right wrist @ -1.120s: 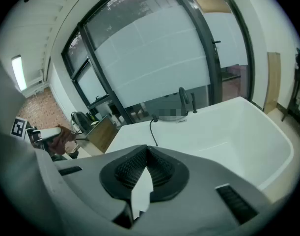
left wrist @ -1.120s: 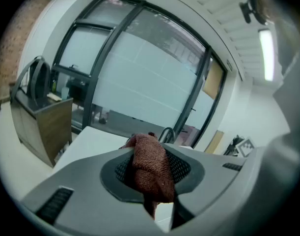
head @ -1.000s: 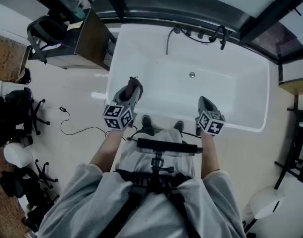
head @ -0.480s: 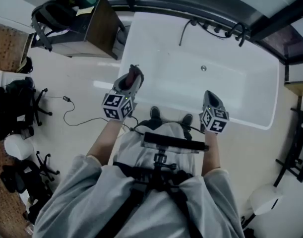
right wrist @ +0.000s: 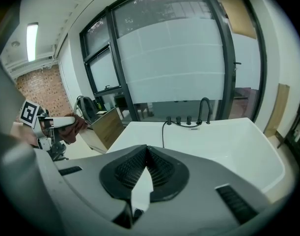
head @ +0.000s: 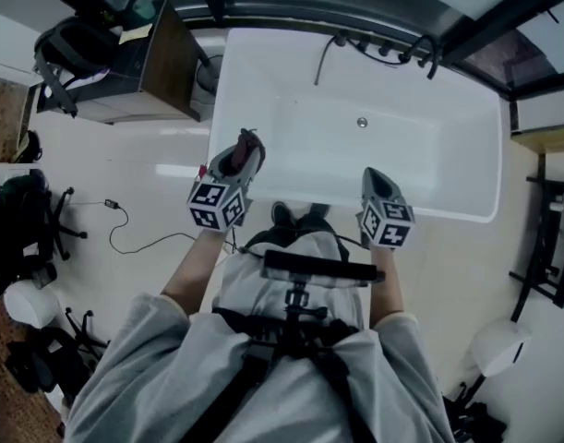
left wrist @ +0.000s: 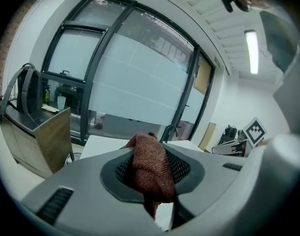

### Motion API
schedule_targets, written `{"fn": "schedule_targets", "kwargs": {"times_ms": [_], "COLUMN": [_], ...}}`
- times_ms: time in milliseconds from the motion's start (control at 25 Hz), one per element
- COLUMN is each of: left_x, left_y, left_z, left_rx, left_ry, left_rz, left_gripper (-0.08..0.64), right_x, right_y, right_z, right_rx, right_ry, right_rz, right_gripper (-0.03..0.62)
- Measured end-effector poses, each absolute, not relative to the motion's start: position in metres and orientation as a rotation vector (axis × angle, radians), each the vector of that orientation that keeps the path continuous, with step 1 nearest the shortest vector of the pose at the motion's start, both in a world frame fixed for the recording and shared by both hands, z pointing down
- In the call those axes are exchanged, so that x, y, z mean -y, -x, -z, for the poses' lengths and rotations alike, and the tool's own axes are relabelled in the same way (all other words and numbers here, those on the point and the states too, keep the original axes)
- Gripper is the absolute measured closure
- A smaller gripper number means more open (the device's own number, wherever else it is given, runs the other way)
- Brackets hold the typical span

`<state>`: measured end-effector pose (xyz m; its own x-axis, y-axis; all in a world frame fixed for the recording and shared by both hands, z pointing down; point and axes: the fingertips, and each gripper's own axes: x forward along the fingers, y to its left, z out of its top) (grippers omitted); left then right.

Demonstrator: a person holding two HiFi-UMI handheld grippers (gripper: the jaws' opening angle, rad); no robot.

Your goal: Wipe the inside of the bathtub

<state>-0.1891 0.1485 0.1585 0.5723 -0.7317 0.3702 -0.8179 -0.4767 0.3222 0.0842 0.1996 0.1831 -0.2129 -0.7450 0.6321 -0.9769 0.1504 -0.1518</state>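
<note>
The white bathtub (head: 466, 118) lies ahead of me, its drain (head: 361, 122) in the floor and a dark faucet (head: 427, 63) on the far rim. My left gripper (head: 248, 142) is held over the tub's near left corner, shut on a reddish-brown cloth (left wrist: 150, 167) that bulges out between the jaws. My right gripper (head: 372, 175) hovers over the tub's near rim, its tips touching with nothing between them. The right gripper view shows the tub (right wrist: 228, 146), the faucet (right wrist: 204, 109) and the left gripper (right wrist: 81, 121) with the cloth off to the left.
A wooden cabinet (head: 162, 58) with a black bag (head: 69, 49) on it stands left of the tub. A cable (head: 134, 238) lies on the floor at left. Dark window frames (head: 503, 17) run behind the tub. A wooden shelf (head: 545, 141) stands at right.
The view has shifted a little over the second. Both grippers stay near the tub's front rim, and the left still grips the cloth.
</note>
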Motion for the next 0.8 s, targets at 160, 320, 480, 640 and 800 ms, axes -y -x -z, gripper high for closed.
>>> {"fn": "schedule_targets", "kwargs": {"times_ms": [160,320,480,640,800], "left_x": [-0.144,-0.138,-0.131,-0.126,-0.120], "left_y": [0.177,0.172,0.166,0.159,0.147], "left_z": [-0.156,-0.150,-0.146,-0.146,-0.145], "left_rx": [1.226,1.238,1.257,1.285,1.303], "left_ry": [-2.360,-2.364,-2.365,-2.349,-2.337], "left_rz": [-0.247,-0.248,-0.259,-0.271,-0.286], "left_gripper": [0.460,0.460,0.460,0.460,0.460], "right_x": [-0.191,-0.176,-0.160,-0.150,-0.137], "right_y": [-0.089,-0.085,-0.082,-0.084,-0.092], "right_z": [-0.182,-0.185,-0.188,-0.191,-0.195], "right_rx": [2.039,2.063,2.107,2.140,2.171], "right_ry": [-1.638,-1.610,-1.571,-1.525,-1.488], "right_rz": [-0.760,-0.762,-0.760,-0.777,-0.777], "right_gripper": [0.583,0.583,0.583,0.583,0.583]}}
